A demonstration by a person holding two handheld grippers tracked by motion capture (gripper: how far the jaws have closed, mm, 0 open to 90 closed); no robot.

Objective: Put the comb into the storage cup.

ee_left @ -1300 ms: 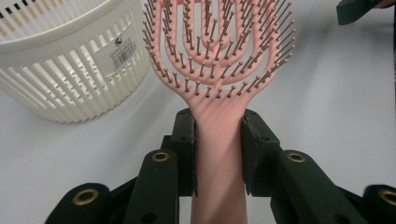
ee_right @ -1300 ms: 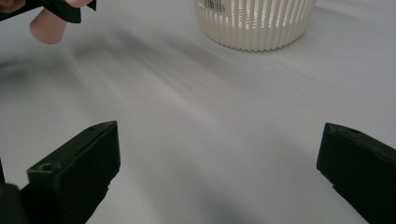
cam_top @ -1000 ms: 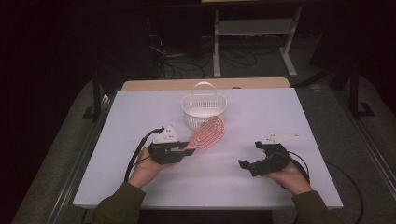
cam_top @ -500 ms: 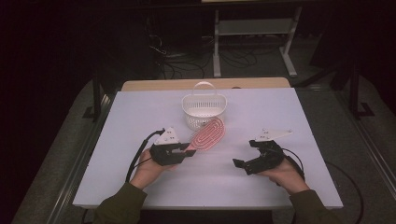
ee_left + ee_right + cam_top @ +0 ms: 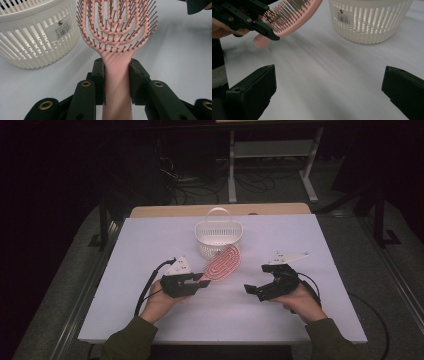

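A dark room with cables and a metal rack lies behind a white table (image 5: 150,330), which carries every item.

High view: the white slotted basket (image 5: 218,238) stands near the far edge, about midway along it. The pink hairbrush (image 5: 222,264) lies just on its near side; its long axis runs diagonally, handle toward the near left corner, head toward the basket wall. The left gripper (image 5: 196,283) clamps the handle end. The right gripper (image 5: 248,289) hovers to the right of the brush, apart from it, jaws spread. The left hand is therefore the nearer one for any move to the basket.

Left gripper view: both pads press the smooth, matte plastic handle of the hairbrush (image 5: 117,72). The head is an open vented frame of curved ribs with thin ball-tipped pins. The basket (image 5: 32,37), rigid ribbed plastic with a label, sits ahead and left.

Right gripper view: the jaws stand wide apart with nothing between them; hairbrush (image 5: 294,15) upper left, basket (image 5: 367,22) upper right
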